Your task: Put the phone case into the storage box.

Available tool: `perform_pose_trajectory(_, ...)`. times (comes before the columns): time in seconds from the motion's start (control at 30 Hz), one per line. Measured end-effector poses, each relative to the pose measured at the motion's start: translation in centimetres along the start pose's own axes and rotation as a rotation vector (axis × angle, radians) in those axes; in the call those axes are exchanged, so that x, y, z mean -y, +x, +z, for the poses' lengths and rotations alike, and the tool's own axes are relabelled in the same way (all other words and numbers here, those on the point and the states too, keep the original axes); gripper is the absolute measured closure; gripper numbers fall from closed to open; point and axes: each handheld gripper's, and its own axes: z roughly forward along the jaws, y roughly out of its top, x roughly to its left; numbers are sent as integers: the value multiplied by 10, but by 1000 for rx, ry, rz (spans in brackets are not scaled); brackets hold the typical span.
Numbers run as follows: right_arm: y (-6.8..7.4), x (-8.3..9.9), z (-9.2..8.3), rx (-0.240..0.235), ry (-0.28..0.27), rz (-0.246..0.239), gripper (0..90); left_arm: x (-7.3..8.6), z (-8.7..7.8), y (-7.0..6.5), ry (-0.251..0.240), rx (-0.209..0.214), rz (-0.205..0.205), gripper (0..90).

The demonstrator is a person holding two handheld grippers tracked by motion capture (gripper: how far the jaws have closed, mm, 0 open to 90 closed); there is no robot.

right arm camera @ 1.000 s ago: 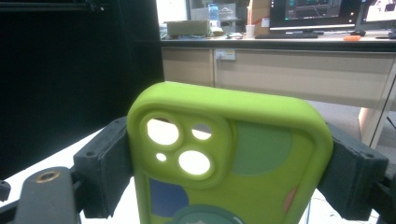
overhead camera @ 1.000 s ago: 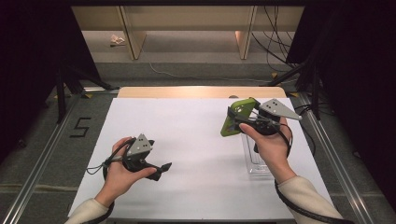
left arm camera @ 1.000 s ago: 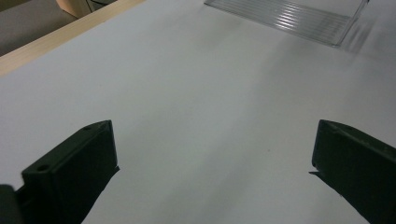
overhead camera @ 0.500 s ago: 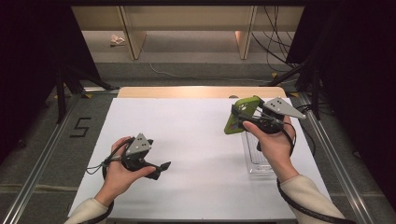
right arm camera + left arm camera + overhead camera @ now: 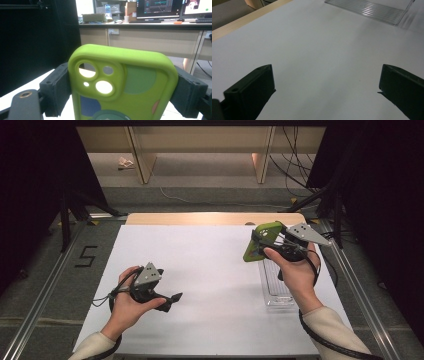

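Observation:
A lime-green phone case (image 5: pixel 255 244) with camera cutouts is held above the right side of the white table, tilted on edge. My right gripper (image 5: pixel 264 245) is shut on it. In the right gripper view the case (image 5: pixel 140 82) stands upright, with a black jaw pressed against each of its long sides, and my right gripper (image 5: pixel 122 91) clamps it across its width. My left gripper (image 5: pixel 171 301) rests low at the table's front left. Its jaws stand wide apart in the left gripper view, where nothing lies between them, and my left gripper (image 5: pixel 324 85) is open over bare white surface.
A clear ribbed plastic tray (image 5: pixel 276 285) lies on the white table top (image 5: pixel 210 265) under my right hand; it also sits ahead of the left jaws as a clear tray (image 5: pixel 372 8). A wooden strip (image 5: pixel 210 218) borders the far edge. Metal rails run along both sides.
My right hand has drifted slightly to the right and farther away with the green case still clamped. The left hand has stayed where it was.

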Motion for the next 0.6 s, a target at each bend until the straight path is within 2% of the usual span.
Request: perform_pose_trajectory(0.6,-7,-3,-3,24,-15,-6,166,0,0,0,-6,-5,-2,0)
